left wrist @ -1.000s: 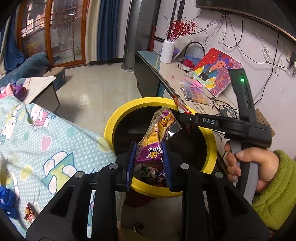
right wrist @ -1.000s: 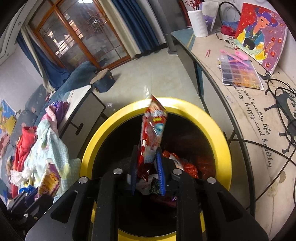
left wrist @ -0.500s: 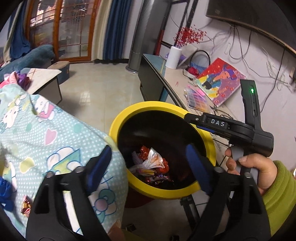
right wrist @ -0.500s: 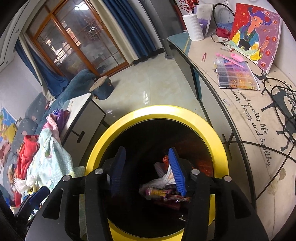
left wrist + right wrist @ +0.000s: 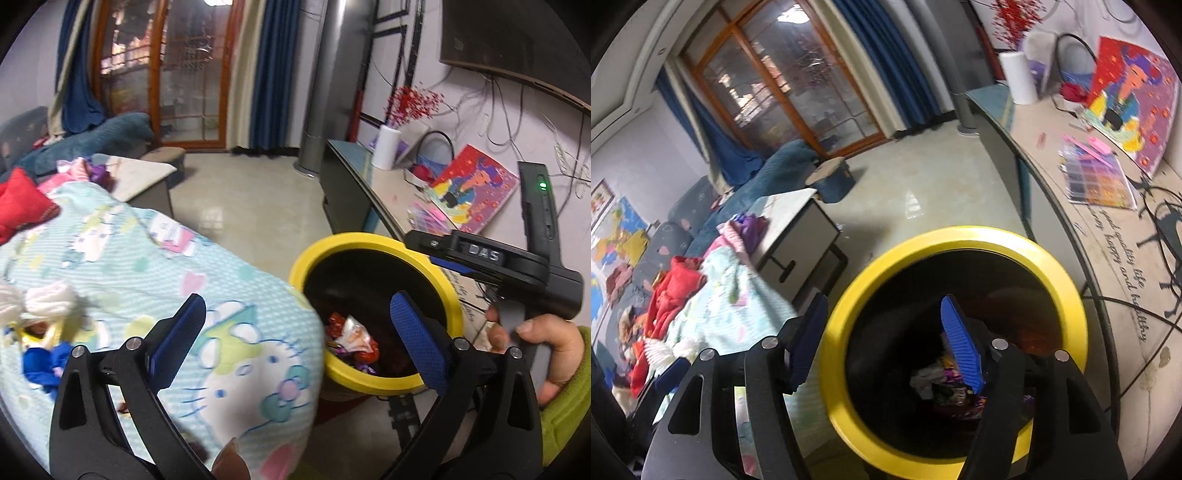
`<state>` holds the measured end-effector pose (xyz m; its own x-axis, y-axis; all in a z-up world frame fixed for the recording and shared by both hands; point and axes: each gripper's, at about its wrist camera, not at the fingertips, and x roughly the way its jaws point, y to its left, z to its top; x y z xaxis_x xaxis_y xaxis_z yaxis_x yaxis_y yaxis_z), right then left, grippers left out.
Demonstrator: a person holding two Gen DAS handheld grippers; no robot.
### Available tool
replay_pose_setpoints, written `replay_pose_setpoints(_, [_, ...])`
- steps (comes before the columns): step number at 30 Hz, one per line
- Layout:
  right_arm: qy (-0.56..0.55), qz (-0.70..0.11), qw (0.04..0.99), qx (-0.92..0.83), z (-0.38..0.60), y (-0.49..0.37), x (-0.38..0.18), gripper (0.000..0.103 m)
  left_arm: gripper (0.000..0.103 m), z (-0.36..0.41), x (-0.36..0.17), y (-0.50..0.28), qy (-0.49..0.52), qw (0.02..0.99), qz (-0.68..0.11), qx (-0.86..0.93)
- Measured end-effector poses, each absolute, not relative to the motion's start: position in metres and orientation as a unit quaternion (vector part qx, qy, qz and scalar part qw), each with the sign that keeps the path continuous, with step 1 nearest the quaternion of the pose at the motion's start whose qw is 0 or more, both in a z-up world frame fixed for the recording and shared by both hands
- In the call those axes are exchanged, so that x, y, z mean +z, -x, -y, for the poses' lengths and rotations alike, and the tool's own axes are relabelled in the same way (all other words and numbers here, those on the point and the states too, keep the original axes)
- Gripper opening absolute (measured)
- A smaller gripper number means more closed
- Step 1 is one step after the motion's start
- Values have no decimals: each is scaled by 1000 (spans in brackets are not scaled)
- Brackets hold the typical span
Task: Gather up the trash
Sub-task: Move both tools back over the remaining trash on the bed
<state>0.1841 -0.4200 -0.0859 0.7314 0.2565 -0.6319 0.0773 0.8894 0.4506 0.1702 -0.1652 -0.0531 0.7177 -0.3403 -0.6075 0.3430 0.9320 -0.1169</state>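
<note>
A black bin with a yellow rim stands beside the bed; several snack wrappers lie at its bottom. My left gripper hangs above the bin's left edge and the cartoon-cat blanket. Its jaws are opening wide with nothing between them. A hand in a green sleeve holds the other tool over the bin's right side. In the right wrist view, my right gripper straddles the yellow rim, jaws opening and empty, above the wrappers.
A long desk on the right carries a colourful painting, a bead box and a white roll. A low white table and a sofa with piled clothes lie to the left. Tiled floor stretches beyond.
Both grippers let go of their wrappers, which dropped into the bin. Both sets of jaws spread apart, and both grippers rose and drifted left, off the bin's centre.
</note>
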Motion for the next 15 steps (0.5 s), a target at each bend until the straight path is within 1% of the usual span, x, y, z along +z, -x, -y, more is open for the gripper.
replay_pose_setpoints(15, [-170,-337,915,142,346,-164,-55,63,92,84,-26,-153,38,957,-274,-83])
